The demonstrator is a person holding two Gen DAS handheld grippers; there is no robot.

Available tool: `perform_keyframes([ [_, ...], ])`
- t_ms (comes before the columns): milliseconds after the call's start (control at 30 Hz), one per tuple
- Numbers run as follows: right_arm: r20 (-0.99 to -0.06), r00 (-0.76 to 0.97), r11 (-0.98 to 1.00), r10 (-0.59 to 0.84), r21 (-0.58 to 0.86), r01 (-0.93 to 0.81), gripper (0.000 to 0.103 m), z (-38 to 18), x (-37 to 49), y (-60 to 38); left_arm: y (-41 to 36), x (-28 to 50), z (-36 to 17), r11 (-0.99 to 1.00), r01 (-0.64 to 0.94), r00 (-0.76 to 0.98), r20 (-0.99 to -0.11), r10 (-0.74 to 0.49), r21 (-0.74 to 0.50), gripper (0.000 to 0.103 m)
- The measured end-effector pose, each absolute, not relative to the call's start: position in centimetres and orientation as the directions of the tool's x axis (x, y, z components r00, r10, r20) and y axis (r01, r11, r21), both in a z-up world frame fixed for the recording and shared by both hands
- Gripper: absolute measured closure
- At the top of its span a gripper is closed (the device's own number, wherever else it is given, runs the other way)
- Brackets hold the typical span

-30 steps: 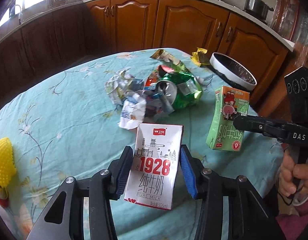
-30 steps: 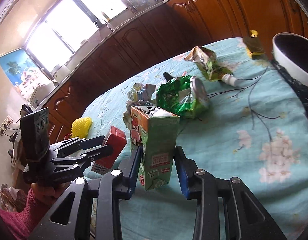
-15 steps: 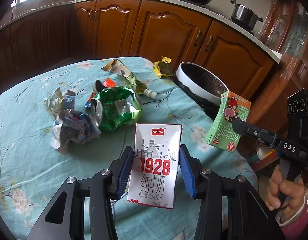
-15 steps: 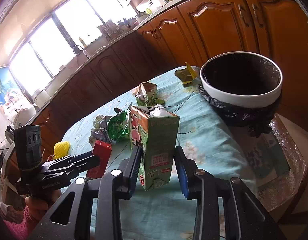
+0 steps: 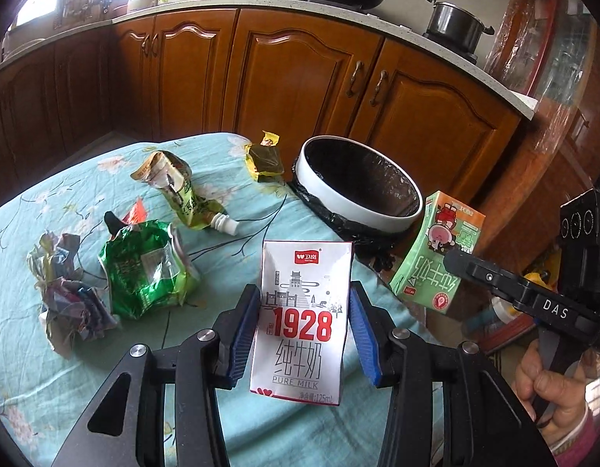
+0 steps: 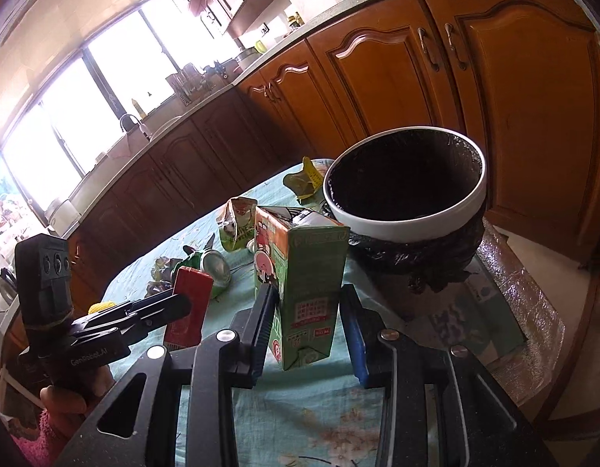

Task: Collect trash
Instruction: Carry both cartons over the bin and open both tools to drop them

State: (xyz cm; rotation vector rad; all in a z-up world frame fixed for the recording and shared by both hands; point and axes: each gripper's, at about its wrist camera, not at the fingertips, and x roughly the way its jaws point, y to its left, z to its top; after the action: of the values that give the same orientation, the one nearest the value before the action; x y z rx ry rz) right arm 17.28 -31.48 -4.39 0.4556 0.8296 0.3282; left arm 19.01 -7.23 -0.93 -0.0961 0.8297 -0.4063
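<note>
Left gripper (image 5: pixel 304 332) pinches the white milk carton (image 5: pixel 302 319) upright by its side faces, so it hangs clear of the table (image 5: pixel 47 389). Right gripper (image 6: pixel 309 330) clamps the green carton (image 6: pixel 304 288) the same way. Bin (image 6: pixel 407 218) at 1 o'clock off the right fingers, mouth open: I judge both cartons are bound there. Crushed wrappers (image 5: pixel 144 268) lie at 10 o'clock.

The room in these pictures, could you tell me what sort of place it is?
Most likely a home kitchen. Wooden cabinets run under a pale countertop, a lidded pot sits on the stove, and a sink tap stands below a bright window. The table has a floral cloth.
</note>
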Motion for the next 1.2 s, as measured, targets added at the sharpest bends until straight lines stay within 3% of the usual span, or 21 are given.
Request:
perform_keyframes([
  [1200,-0.671,0.688,0.926,0.279,0.377,-0.008,0.068,-4.6,27.1,-38.9,-18.7,34.0,-0.8,0.9,0.392,0.593,-0.695,-0.406,-0.191,0.059],
])
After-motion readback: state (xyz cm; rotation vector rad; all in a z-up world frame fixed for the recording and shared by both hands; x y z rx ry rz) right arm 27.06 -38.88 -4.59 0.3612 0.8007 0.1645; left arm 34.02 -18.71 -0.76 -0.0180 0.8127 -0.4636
